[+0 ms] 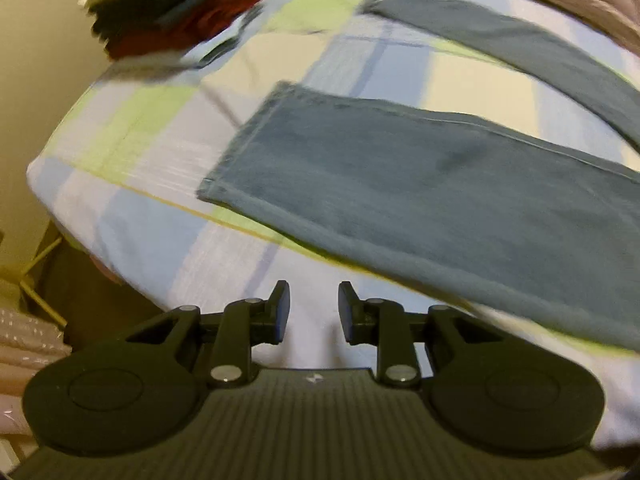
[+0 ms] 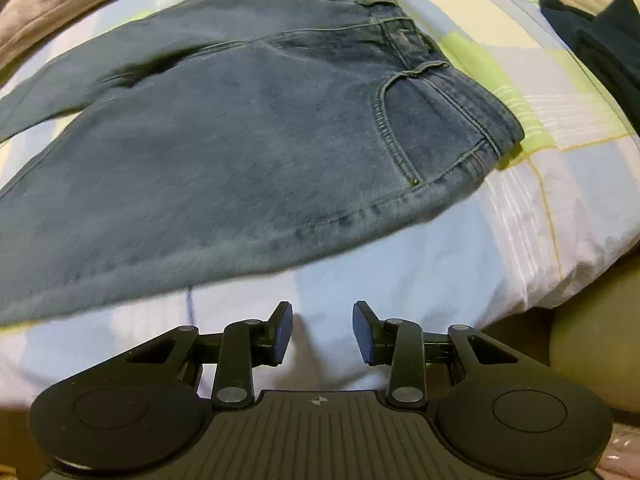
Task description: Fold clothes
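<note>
Jeans (image 2: pixel 224 128) lie flat on the bed (image 2: pixel 440 280), legs apart, waist to the right. Denim looks heavy, limp and thick at the seams; the waistband (image 2: pixel 472 112) and the leg hem (image 1: pixel 228 176) seem the firmest holds. Left gripper (image 1: pixel 314 308) and right gripper (image 2: pixel 322 332) hover with jaws spread, empty. Piled clothes (image 1: pixel 180 20) sit well clear.

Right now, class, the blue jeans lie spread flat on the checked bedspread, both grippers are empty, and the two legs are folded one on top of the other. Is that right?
Not quite. The legs of the jeans lie apart, with bedspread showing between them, as the left wrist view shows. The rest holds: left gripper and right gripper hold nothing.
</note>
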The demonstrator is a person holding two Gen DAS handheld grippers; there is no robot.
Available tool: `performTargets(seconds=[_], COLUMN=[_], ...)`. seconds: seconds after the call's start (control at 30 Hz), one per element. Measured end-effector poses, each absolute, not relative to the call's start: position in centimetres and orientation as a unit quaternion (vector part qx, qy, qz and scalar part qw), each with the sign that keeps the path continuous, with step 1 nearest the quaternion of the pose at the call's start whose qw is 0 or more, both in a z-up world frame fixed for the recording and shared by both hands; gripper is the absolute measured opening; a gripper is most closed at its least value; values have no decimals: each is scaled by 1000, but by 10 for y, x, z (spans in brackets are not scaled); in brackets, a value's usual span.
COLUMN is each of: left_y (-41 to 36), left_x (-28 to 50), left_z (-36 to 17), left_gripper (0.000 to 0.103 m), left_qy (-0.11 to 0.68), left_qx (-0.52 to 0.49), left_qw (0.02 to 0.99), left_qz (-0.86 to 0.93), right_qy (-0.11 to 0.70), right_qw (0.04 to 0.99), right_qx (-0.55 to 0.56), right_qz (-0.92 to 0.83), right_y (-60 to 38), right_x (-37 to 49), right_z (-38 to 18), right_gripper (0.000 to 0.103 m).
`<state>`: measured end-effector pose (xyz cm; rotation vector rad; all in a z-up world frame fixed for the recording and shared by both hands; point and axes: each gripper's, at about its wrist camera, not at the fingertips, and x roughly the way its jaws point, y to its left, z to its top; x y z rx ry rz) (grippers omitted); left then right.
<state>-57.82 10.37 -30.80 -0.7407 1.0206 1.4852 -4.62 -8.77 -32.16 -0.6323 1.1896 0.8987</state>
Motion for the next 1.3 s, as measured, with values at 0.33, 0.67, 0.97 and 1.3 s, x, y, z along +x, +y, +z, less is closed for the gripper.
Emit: performTargets(seconds=[0.33,0.67,0.97,1.3], left_y=[-11,-105,-155,-186], left_x=[-469,-425,-431,-417], left_z=[-208,-109,-78,-65], left_gripper=[23,38,45,52], left_qy=[396,351,351,362], left_qx=[-322,-297,-290,-273], left_qw=[639,684,661,663], left_qz=[576,566,596,595], right_qy=[496,457,459,453], right_qw=[679,714,684,665], right_qx=[-257,-194,-230,-258], right_qz=[477,494,518,535], right_y=[-143,-204,-237,-255], right_x=[-58,-50,-74,-93], right_z=[-222,-103,-84,-81], right_gripper=[37,39,65,67])
